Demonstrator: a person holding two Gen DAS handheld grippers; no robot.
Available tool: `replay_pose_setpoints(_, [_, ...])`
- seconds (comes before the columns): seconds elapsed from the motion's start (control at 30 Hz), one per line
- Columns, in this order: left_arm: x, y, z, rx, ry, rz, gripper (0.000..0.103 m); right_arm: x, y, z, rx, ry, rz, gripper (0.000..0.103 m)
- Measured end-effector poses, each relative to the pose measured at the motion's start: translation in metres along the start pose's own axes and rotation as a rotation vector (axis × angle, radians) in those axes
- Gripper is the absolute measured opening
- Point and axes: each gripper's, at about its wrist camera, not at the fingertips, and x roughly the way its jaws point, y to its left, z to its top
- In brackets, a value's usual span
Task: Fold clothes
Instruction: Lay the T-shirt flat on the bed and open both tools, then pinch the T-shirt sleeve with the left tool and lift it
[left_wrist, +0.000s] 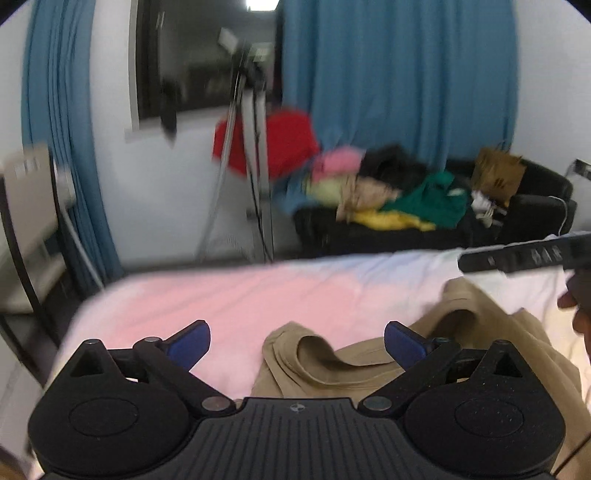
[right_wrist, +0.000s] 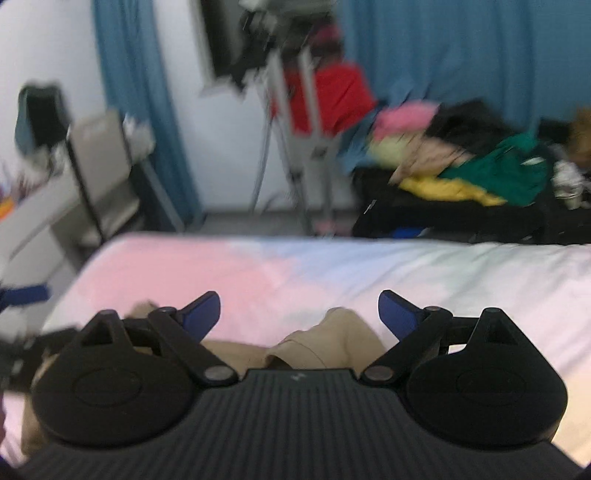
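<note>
A tan garment (left_wrist: 332, 365) lies crumpled on the bed (left_wrist: 221, 295), which has a pink and white sheet. In the left wrist view it sits low and right of centre, its neck opening between my fingers. My left gripper (left_wrist: 297, 343) is open and empty just above it. In the right wrist view a fold of the same garment (right_wrist: 332, 339) shows between the fingers. My right gripper (right_wrist: 299, 314) is open and empty over it. The right gripper also shows at the right edge of the left wrist view (left_wrist: 524, 254).
A black sofa (left_wrist: 535, 206) beyond the bed holds a pile of coloured clothes (left_wrist: 388, 192). A tripod (left_wrist: 251, 166) stands on the floor by the wall. Blue curtains (left_wrist: 399, 74) hang behind. A chair and desk (right_wrist: 96, 177) stand to the left.
</note>
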Motion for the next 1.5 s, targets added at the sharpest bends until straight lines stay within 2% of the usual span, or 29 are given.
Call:
replay_pose_setpoints(0.07, [-0.042, -0.014, -0.015, 0.028, -0.061, 0.016, 0.102, -0.032, -0.003, -0.017, 0.038, -0.071, -0.017, 0.094])
replay_pose_setpoints(0.17, [-0.113, -0.055, -0.033, 0.057, -0.144, 0.036, 0.102, -0.095, 0.001, -0.056, 0.082, -0.168, -0.001, 0.094])
replay_pose_setpoints(0.23, [-0.152, -0.067, -0.056, 0.026, -0.170, 0.025, 0.102, -0.138, 0.007, -0.092, 0.092, -0.201, -0.001, 0.094])
replay_pose_setpoints(0.4, [-0.229, -0.088, -0.100, -0.018, -0.205, 0.070, 0.102, -0.225, 0.026, -0.165, 0.089, -0.223, -0.004, 0.094])
replay_pose_setpoints(0.47, [-0.259, -0.092, -0.106, -0.027, -0.176, 0.069, 0.102, -0.254, 0.034, -0.188, 0.072, -0.245, -0.017, 0.094])
replay_pose_setpoints(0.57, [-0.301, -0.093, -0.115, -0.020, -0.183, 0.084, 0.103, -0.283, 0.037, -0.214, 0.091, -0.267, -0.025, 0.094])
replay_pose_setpoints(0.63, [-0.312, -0.083, -0.116, -0.063, -0.174, 0.075, 0.103, -0.292, 0.036, -0.221, 0.109, -0.245, -0.012, 0.094])
replay_pose_setpoints(0.7, [-0.322, -0.072, -0.117, -0.114, -0.165, 0.065, 0.103, -0.297, 0.032, -0.224, 0.145, -0.224, 0.038, 0.094])
replay_pose_setpoints(0.8, [-0.308, -0.048, -0.120, -0.229, -0.124, 0.077, 0.103, -0.294, 0.026, -0.223, 0.201, -0.193, 0.067, 0.094])
replay_pose_setpoints(1.07, [-0.253, 0.018, -0.131, -0.539, -0.006, 0.117, 0.102, -0.276, 0.021, -0.235, 0.273, -0.149, 0.041, 0.094])
replay_pose_setpoints(1.3, [-0.180, 0.082, -0.155, -0.710, 0.093, 0.152, 0.097, -0.248, 0.014, -0.242, 0.294, -0.099, 0.042, 0.094])
replay_pose_setpoints(1.4, [-0.149, 0.100, -0.164, -0.805, 0.095, 0.122, 0.094, -0.234, 0.005, -0.246, 0.345, -0.066, 0.039, 0.094])
replay_pose_setpoints(1.5, [-0.125, 0.105, -0.165, -0.820, 0.076, 0.155, 0.091, -0.221, -0.001, -0.249, 0.358, -0.043, 0.025, 0.094])
